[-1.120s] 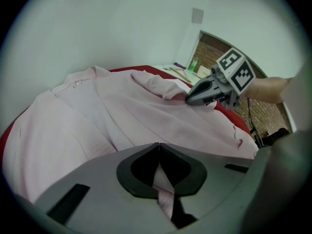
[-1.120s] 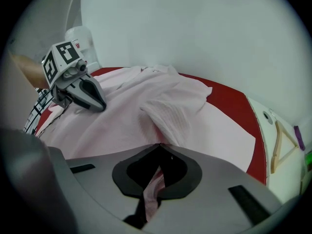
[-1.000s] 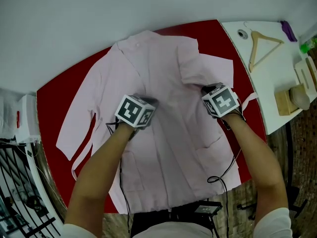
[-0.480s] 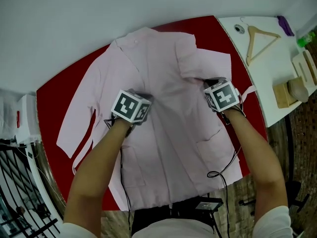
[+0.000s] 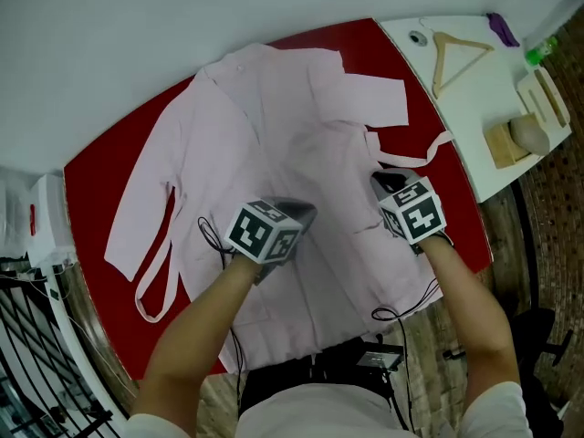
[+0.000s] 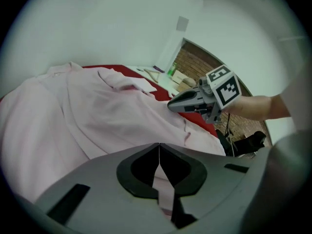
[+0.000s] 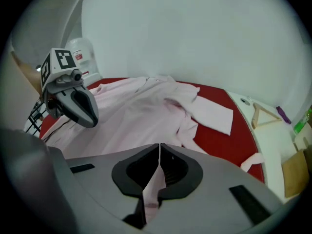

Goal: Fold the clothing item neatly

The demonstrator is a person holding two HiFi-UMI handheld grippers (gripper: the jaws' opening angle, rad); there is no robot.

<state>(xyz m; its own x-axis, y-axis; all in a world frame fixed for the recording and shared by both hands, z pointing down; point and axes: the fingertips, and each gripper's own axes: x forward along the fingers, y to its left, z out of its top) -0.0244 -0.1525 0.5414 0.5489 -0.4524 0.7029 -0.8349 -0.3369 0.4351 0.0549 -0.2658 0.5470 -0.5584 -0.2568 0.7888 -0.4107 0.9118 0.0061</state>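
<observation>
My left tongs [image 5: 307, 212] pinch the pink coat [image 5: 265, 126] spread on the red worktop [image 5: 91, 190], my right tongs [image 5: 379, 182] grip its right side, and pulling unevenly could slip the thin cloth free or skew the fold.

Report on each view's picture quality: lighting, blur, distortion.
Head view: soft, even light, no glare; the edge of the red table bows under the wide lens. Left gripper view: round fisheye frame with black corners, the pink garment a little soft up close. Right gripper view: same black corners, white wall bright but not blown out.
</observation>
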